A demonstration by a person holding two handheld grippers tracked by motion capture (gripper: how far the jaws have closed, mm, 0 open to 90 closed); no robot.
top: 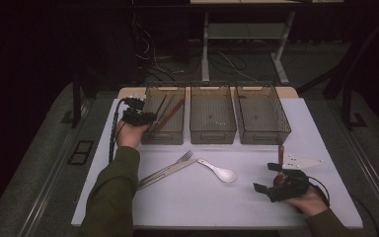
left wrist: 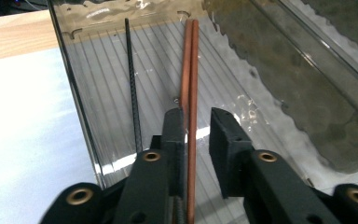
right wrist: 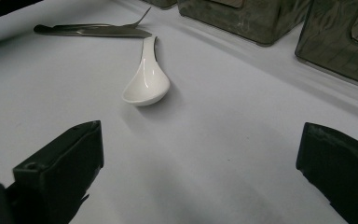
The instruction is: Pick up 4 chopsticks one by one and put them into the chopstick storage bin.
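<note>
Over the near end of the left bin (top: 163,139): left claw (left wrist: 196,116), pointed down into it, jaws a little apart. Between those jaws, a pair of brown chopsticks (left wrist: 191,70), lying side by side along the ribbed floor of the bin. Left pad right against them; a clear gap on the side of the right pad, so no clamp. Just to the left of the pair, inside the same bin, a single thin black chopstick (left wrist: 133,84), near the bin's wall.

Beside that bin, in a row along the far part of the white desk (top: 202,207): a middle bin (top: 212,129) and a right bin (top: 264,131), both see-through.

At the near right of the desk: right claw (top: 266,177), low over the surface, jaws wide apart with only bare desk between them. Ahead of it, well apart, a white spoon (right wrist: 147,84), bowl toward the claw, handle pointing away. Beyond the spoon's handle, a fork (top: 185,157) and a knife (top: 175,169), close together at the middle of the desk, between the two hands.
</note>
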